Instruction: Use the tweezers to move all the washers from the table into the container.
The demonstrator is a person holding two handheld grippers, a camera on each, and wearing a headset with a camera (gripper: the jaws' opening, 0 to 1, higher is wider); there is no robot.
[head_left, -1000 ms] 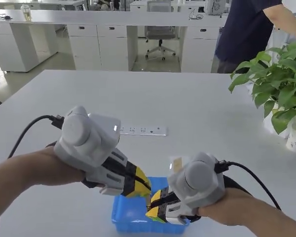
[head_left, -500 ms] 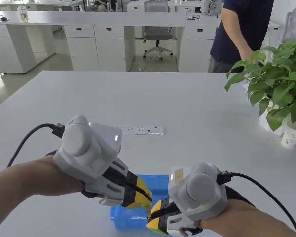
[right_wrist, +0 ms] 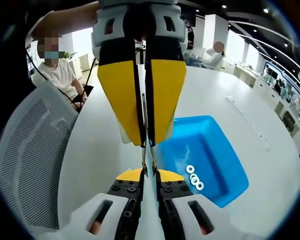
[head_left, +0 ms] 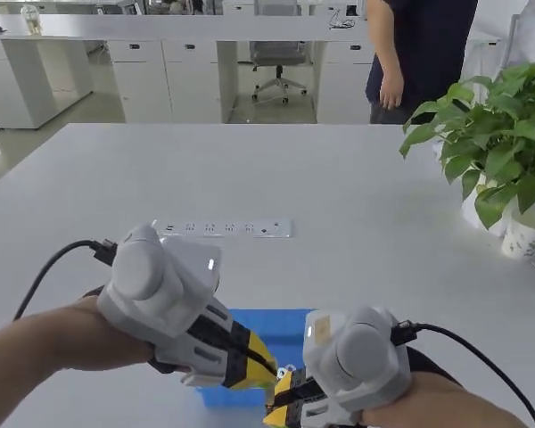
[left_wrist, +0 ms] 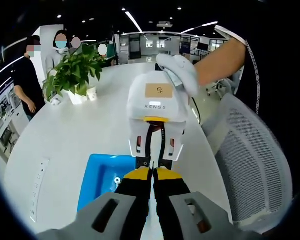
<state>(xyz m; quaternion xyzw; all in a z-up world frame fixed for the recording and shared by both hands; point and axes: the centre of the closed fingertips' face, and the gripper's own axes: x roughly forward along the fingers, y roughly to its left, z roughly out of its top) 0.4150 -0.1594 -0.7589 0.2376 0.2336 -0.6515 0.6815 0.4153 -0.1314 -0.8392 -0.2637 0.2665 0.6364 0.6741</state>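
A blue container (head_left: 290, 326) sits on the white table (head_left: 339, 205) under both grippers. In the right gripper view the container (right_wrist: 210, 150) holds three small washers (right_wrist: 194, 178); the left gripper view shows one washer (left_wrist: 117, 180) in the container (left_wrist: 102, 175). The grippers meet tip to tip above its near edge. Thin metal tweezers (right_wrist: 147, 150) run between the two sets of yellow jaws. My left gripper (head_left: 266, 373) (left_wrist: 151, 170) is shut on one end. My right gripper (head_left: 281, 406) (right_wrist: 149, 172) is shut on the other end.
A white power strip (head_left: 223, 229) lies on the table beyond the container. A potted plant (head_left: 495, 152) stands at the right edge. A person (head_left: 410, 53) stands behind the far edge. A mesh chair (left_wrist: 250, 160) is close behind me.
The head camera has shifted, so the grippers sit lower in the picture. They stay tip to tip over the container. The person at the back has stepped left.
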